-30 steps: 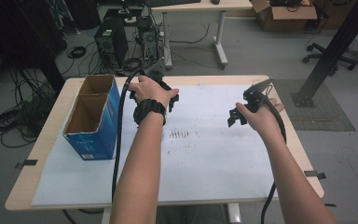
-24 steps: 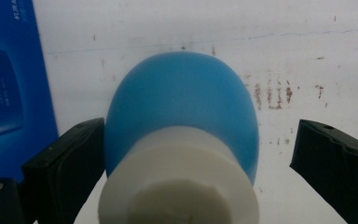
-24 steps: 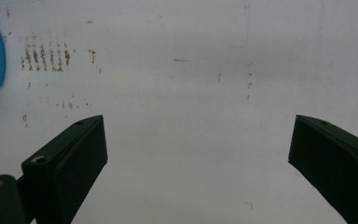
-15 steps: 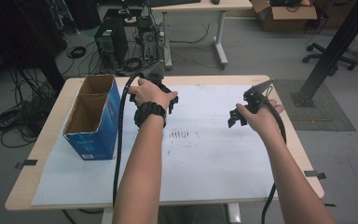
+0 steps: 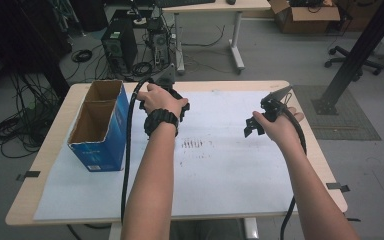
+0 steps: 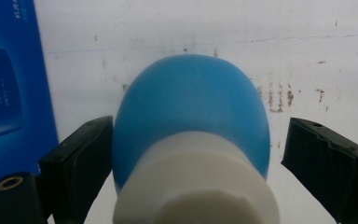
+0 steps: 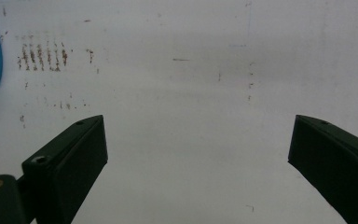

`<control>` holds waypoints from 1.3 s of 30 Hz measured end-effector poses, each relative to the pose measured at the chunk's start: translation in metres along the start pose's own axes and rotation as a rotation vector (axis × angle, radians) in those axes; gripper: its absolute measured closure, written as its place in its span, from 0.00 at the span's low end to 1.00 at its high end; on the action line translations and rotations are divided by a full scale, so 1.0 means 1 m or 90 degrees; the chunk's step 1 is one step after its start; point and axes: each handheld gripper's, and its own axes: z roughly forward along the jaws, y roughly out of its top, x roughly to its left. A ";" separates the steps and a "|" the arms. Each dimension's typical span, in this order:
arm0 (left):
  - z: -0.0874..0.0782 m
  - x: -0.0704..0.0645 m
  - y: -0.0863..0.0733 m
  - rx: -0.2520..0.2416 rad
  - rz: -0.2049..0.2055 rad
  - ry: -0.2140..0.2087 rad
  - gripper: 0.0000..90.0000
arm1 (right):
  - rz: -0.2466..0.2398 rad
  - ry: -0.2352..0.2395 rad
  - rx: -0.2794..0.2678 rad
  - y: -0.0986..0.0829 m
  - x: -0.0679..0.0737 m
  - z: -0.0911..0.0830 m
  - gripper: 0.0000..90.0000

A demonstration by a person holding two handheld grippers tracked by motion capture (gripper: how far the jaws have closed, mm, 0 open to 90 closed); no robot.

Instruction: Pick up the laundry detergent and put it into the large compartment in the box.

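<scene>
The left tongs (image 6: 191, 154) have a blue rubber bulb with a white collar (image 6: 191, 140) between their jaws. In the left gripper view one jaw touches the blue side of the bulb, while the other jaw stands apart from it with a clear gap, so the tongs are spread and do not clamp it yet. The bulb is just beside the blue carton (image 6: 9, 93), over the white sheet (image 6: 307, 56) that covers the worktop (image 5: 280, 85). I cannot tell if the bulb rests on the sheet or leans on the one jaw. In the high view the left hand (image 5: 161, 100) covers the bulb, near the open box with its two compartments.

The right tongs (image 7: 198, 163) are wide open and empty. They hover over a bare part of the sheet, well apart from the left hand, and the right hand (image 5: 275, 125) holds them near the right edge of the worktop.

To my judgement, the step in hand is the grasp of the bulb. The next move calls for closing the left jaws evenly on the blue body, not on the white collar, because the round rubber can slip out or squeeze flat. After a firm hold, a lift toward the carton seems probable, but its compartment I cannot name.
</scene>
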 end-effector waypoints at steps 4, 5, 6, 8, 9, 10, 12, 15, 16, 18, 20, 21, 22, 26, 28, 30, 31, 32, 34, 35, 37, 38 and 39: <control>0.001 0.000 0.000 0.003 0.000 0.000 0.14 | -0.001 0.002 0.004 0.000 0.000 0.001 0.05; 0.001 0.000 0.000 0.002 0.001 0.000 0.15 | -0.002 0.002 0.004 0.000 0.000 0.002 0.05; 0.001 0.000 0.000 0.002 0.001 -0.001 0.17 | -0.002 0.001 0.004 0.000 -0.001 0.002 0.05; 0.001 0.000 0.000 0.002 -0.001 0.000 0.18 | -0.001 0.001 0.003 0.000 -0.001 0.002 0.05; 0.001 0.000 0.000 0.001 -0.002 0.001 0.18 | 0.001 0.001 0.004 -0.001 -0.001 0.001 0.05; 0.001 0.000 0.000 0.001 -0.003 0.001 0.18 | -0.001 0.001 0.003 -0.001 -0.001 0.001 0.05; 0.000 0.000 0.000 0.001 -0.003 0.002 0.19 | 0.001 0.001 0.001 0.000 -0.001 0.001 0.05; 0.000 0.000 0.000 0.001 -0.003 0.002 0.22 | 0.000 0.002 0.002 -0.001 -0.002 0.000 0.05; 0.000 0.000 0.000 0.001 -0.003 0.001 0.22 | 0.001 0.002 0.003 -0.001 -0.001 0.000 0.05; 0.000 0.000 0.000 0.001 -0.004 0.001 0.24 | 0.003 0.003 0.002 -0.001 -0.001 0.000 0.05; 0.000 0.000 0.000 0.002 -0.003 0.001 0.25 | 0.000 0.002 0.002 -0.001 -0.001 0.001 0.05; 0.000 0.000 0.000 0.002 -0.002 0.003 0.25 | 0.001 0.002 0.002 -0.001 -0.001 0.000 0.05; 0.000 0.000 0.000 0.003 -0.003 0.004 0.25 | 0.000 0.002 0.001 -0.001 -0.001 0.001 0.05; 0.000 0.001 0.000 0.001 -0.005 0.006 0.28 | 0.000 0.001 0.002 -0.001 -0.001 0.001 0.05; 0.000 0.001 0.000 0.000 -0.007 0.004 0.28 | 0.002 0.002 0.003 -0.001 -0.001 0.002 0.05; 0.000 0.002 0.000 0.001 -0.007 0.005 0.30 | 0.005 0.002 0.004 -0.001 -0.001 0.002 0.05; 0.000 0.002 0.000 0.002 -0.007 0.004 0.30 | 0.001 0.001 0.003 -0.001 -0.001 0.002 0.05; 0.000 0.002 0.000 0.002 -0.007 0.004 0.31 | 0.001 0.001 0.003 -0.001 -0.001 0.002 0.05; 0.000 0.002 0.000 0.004 -0.008 0.004 0.31 | 0.002 0.002 0.004 -0.001 -0.001 0.002 0.05; 0.000 0.002 0.000 0.004 -0.008 0.004 0.32 | 0.002 0.002 0.004 -0.001 -0.001 0.002 0.05; 0.000 0.003 0.000 0.005 -0.007 0.007 0.32 | 0.003 0.002 0.006 -0.001 0.000 0.002 0.05; 0.000 0.003 0.000 0.006 -0.007 0.008 0.33 | 0.001 0.002 0.005 -0.001 0.000 0.002 0.05; 0.000 0.003 0.000 0.006 -0.007 0.008 0.34 | 0.001 0.002 0.005 -0.001 0.000 0.002 0.05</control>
